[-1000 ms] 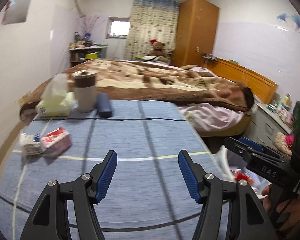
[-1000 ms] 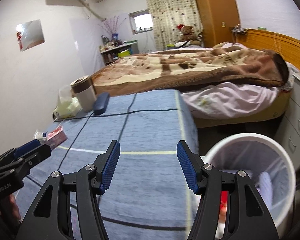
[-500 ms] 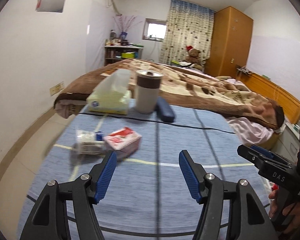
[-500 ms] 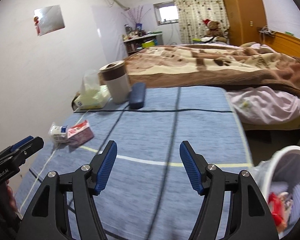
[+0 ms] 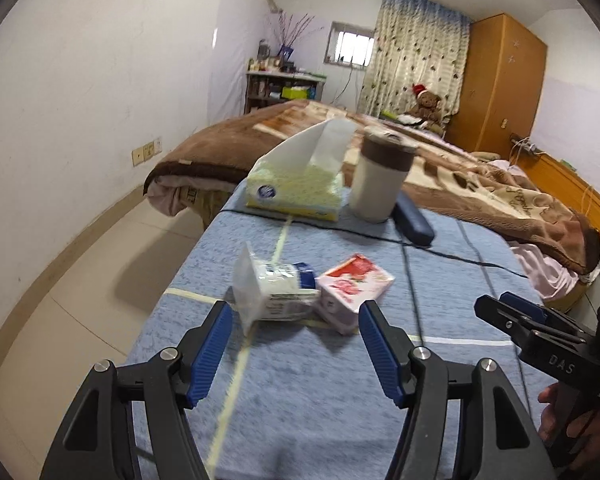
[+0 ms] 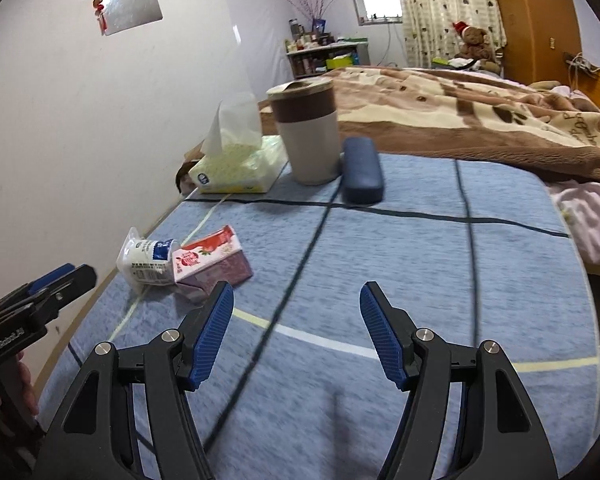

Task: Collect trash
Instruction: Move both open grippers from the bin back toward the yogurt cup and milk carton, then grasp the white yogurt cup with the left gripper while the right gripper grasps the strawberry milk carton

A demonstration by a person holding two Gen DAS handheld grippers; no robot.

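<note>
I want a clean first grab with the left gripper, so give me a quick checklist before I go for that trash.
1. Left gripper open and empty: ok.
2. Milk pouch lined up ahead of its fingers: ok.
3. Pouch free of the pink carton: not ok, they touch.
4. Right gripper open, clear of the trash: ok.
5. Bin in view for the drop: not ok.
</note>
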